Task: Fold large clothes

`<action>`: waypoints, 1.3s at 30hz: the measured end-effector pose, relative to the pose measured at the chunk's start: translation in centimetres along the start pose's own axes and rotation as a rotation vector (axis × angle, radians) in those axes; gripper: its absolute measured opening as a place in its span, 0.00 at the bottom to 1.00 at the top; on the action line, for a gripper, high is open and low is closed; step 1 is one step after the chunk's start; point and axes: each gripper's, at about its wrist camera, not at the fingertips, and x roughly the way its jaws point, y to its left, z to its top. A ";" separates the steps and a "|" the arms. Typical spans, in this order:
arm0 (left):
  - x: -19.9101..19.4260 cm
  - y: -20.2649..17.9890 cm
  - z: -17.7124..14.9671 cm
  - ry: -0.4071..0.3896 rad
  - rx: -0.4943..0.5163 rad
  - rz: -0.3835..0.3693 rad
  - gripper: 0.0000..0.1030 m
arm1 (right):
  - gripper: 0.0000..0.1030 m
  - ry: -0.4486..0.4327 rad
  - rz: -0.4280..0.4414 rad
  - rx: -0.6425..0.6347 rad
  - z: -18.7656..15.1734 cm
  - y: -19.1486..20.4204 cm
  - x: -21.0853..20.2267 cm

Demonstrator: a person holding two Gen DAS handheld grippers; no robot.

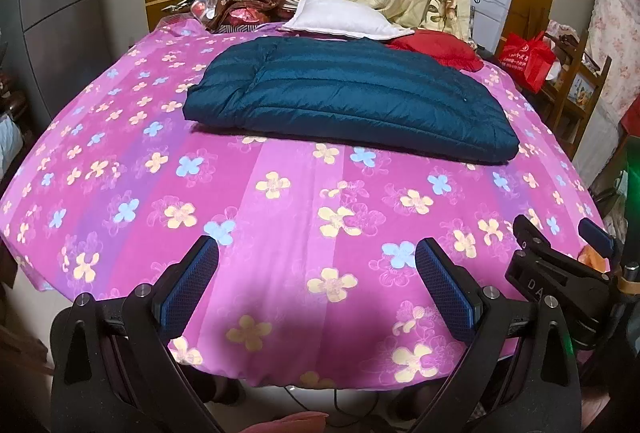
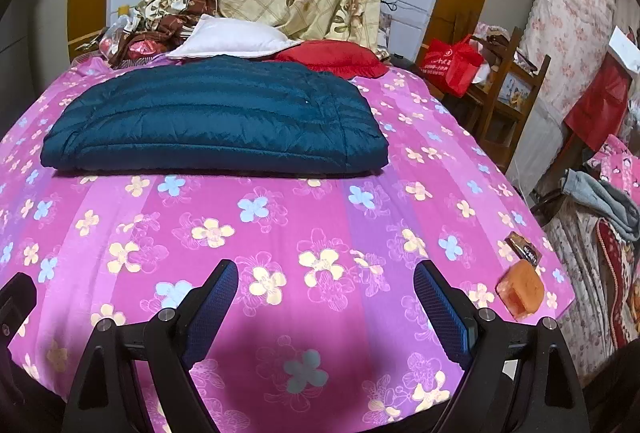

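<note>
Puffy quilted teal jacket (image 1: 348,97), folded into a rectangle, lay toward bed's (image 1: 280,233) far edge. Left gripper (image 1: 316,285) and right gripper (image 2: 326,307) both spread wide, empty, over flowered sheet.

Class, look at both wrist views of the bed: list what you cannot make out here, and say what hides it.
- Underside of the folded teal down jacket: both views, hidden by its own top layer.
- Red pillow: right wrist view, partly behind the jacket and white pillow.
- Print on the dark packet: too small.
- Right gripper body: left wrist view, cut by the edge.
</note>
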 end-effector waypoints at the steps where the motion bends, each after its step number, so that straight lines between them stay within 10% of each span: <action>1: 0.1 0.0 0.0 0.001 0.000 0.001 0.96 | 0.85 0.002 0.000 -0.001 0.0 0.0 0.1; 39: 1.4 0.3 -0.7 0.039 0.005 0.003 0.96 | 0.85 0.012 0.004 -0.031 -0.6 0.4 0.9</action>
